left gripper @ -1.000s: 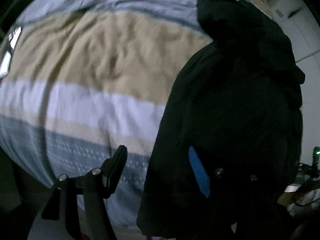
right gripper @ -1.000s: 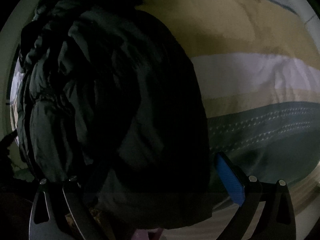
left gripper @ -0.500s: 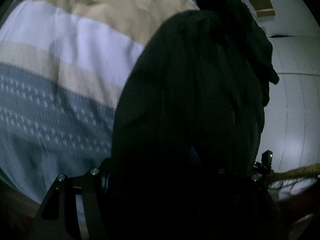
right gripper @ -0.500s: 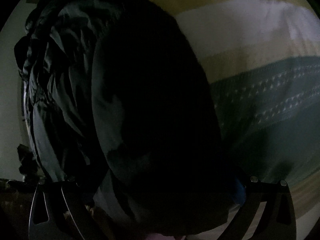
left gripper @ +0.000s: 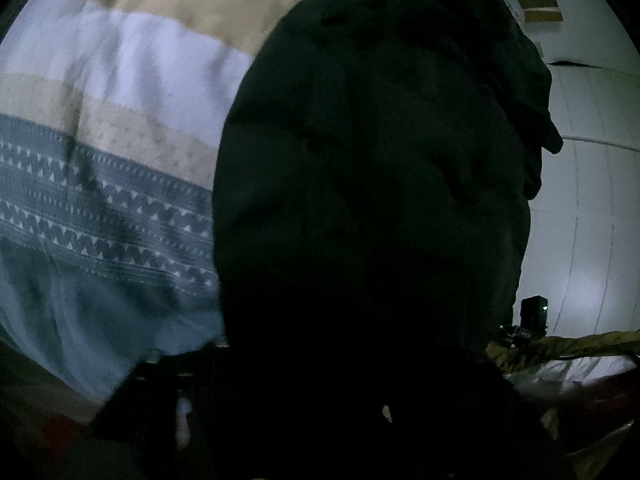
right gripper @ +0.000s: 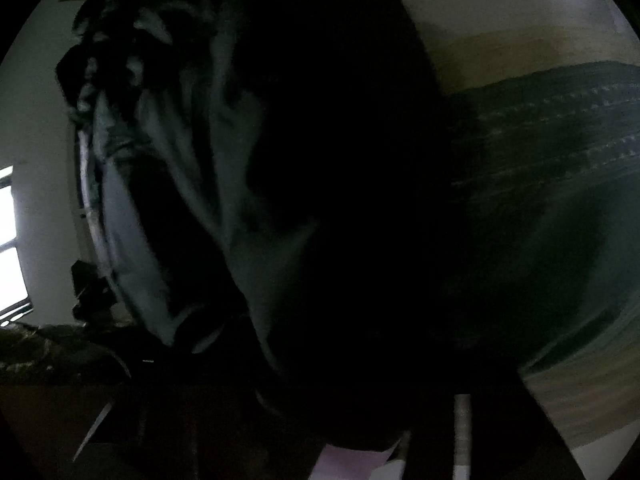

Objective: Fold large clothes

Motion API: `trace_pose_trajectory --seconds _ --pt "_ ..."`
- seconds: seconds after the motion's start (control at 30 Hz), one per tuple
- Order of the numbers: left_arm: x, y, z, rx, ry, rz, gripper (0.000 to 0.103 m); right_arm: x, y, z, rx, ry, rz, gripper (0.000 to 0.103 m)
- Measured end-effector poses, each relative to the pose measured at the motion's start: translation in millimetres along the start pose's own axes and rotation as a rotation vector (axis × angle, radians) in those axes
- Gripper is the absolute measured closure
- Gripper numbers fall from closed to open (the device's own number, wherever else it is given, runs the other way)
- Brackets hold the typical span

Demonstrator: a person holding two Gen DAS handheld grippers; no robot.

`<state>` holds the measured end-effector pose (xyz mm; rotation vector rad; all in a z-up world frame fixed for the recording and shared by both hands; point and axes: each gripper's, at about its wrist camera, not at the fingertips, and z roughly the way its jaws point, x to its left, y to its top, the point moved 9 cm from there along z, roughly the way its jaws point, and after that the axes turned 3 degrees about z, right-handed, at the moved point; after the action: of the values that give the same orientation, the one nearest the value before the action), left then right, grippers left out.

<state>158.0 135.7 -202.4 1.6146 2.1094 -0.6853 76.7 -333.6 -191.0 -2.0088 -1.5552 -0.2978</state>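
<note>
A bed (left gripper: 100, 184) covered by a striped quilt, with tan, white and patterned grey-blue bands, is recorded as the working surface; pale panelled walls (left gripper: 592, 208) are seen beyond it, and a bright window (right gripper: 10, 240) at the left edge of the right wrist view. One large black padded jacket (left gripper: 372, 200), hooded and quilted, is recorded hanging close before both cameras, lifted off the quilt and filling most of each view; its grey lining (right gripper: 256, 264) is exposed in the right wrist view. Left gripper: hidden in darkness behind the cloth, so whether it is spread or pinching cannot be told. Right gripper: likewise obscured, state not determinable. Step in hand, as judged: the garment is being held up by its near edge for laying out or a first fold. Next move, as judged: the jacket is to be lowered flat onto the quilt, with both held points kept level so that the bulky filling does not bunch.
</note>
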Motion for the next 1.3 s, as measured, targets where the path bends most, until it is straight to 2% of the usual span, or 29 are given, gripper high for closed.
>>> trace_pose_trajectory --seconds 0.03,0.1,0.23,0.37,0.53,0.67,0.7,0.77,0.93,1.03,1.17,1.3 --pt "-7.0 1.8 -2.7 0.001 0.007 0.015 0.086 8.0 -1.5 0.0 0.008 -0.001 -0.02 0.082" --pt "-22.0 7.7 -5.0 -0.008 0.012 0.041 0.09 25.8 -4.0 -5.1 0.011 0.003 -0.065 0.087" --pt "-50.9 24.8 -19.3 -0.056 -0.005 0.082 0.092 64.2 9.2 -37.5 -0.06 0.037 -0.146 0.089" --pt "-76.0 42.2 -38.9 -0.112 -0.023 0.117 0.093 84.0 30.4 -78.4 -0.144 0.045 -0.218 0.09" --pt "-111.0 78.5 -76.3 -0.231 -0.048 0.157 0.093 99.5 69.1 -133.1 -0.259 0.043 -0.293 0.09" --pt "-137.0 114.1 -119.6 -0.342 -0.098 0.185 0.093 113.0 105.7 -168.4 -0.348 0.035 -0.337 0.091" --pt "-142.6 117.2 -125.4 -0.363 -0.109 0.192 0.093 109.4 117.9 -181.0 -0.366 0.033 -0.341 0.091" --pt "-153.5 134.2 -141.8 -0.4 -0.131 0.199 0.093 126.2 140.1 -198.5 -0.418 0.037 -0.341 0.091" --pt "-165.8 173.4 -175.6 -0.484 -0.174 0.195 0.093 137.1 175.4 -234.3 -0.524 0.059 -0.316 0.091" --pt "-176.5 200.2 -185.7 -0.526 -0.184 0.18 0.093 150.5 198.6 -245.5 -0.574 0.077 -0.301 0.091" --pt "-181.4 244.4 -196.5 -0.572 -0.191 0.135 0.093 173.0 231.1 -255.7 -0.635 0.143 -0.261 0.091" --pt "-179.6 286.2 -194.4 -0.591 -0.178 0.081 0.093 185.5 264.5 -263.7 -0.664 0.191 -0.204 0.091"
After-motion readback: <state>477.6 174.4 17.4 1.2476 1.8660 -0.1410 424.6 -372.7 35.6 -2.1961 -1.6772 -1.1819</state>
